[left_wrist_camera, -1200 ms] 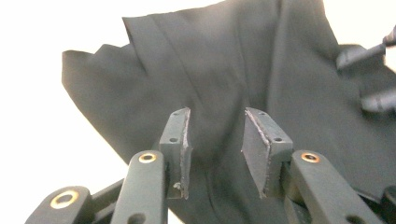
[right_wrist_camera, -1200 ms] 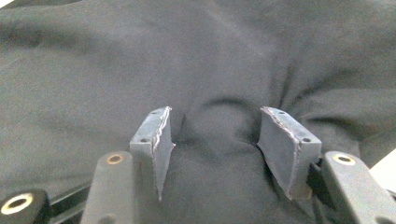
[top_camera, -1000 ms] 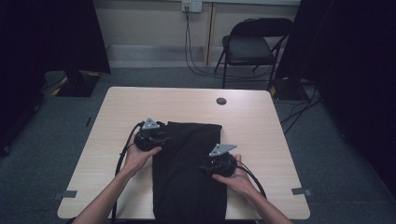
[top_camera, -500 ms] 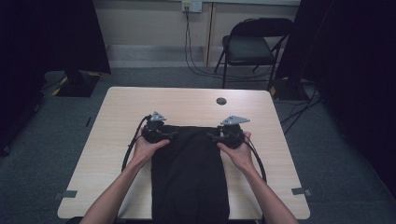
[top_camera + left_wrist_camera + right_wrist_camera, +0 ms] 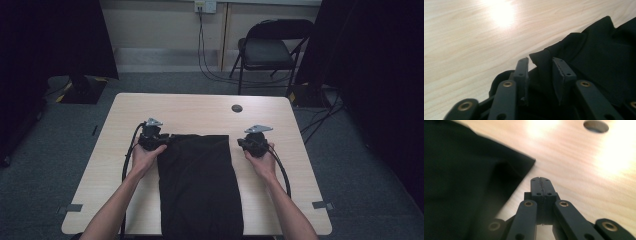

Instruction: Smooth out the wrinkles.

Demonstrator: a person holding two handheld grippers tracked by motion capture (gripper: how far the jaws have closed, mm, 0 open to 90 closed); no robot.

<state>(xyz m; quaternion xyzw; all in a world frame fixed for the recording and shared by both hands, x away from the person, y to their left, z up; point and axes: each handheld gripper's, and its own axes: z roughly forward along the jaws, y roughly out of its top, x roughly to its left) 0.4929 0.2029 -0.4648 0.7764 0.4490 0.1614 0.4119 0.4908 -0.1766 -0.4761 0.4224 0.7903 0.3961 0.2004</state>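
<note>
Cloth: a black garment lies flat on the table, at the middle and toward 6 o'clock, its near end hanging over the table's near edge.
Long axis: runs from 12 to 6 o'clock; the straight far hem faces 12 o'clock, toward the small round hole in the tabletop.
Left claw: at the cloth's far corner on the 9 o'clock side. Its jaws stand partly apart with a bunched fold of the corner between them; I cannot tell whether they pinch it.
Right claw: jaws pressed fully together with nothing between them, resting on bare table just beyond the far corner at 3 o'clock, apart from the fabric.
Handling: likely light, limp and thin; it should drape and wrinkle freely, and may slide on the smooth wood. Not fragile.
Where to take hold: the two far corners, pinching a small fold at the hem so that the layers stay together.
Risk: lifting one corner alone would skew the cloth.
</note>
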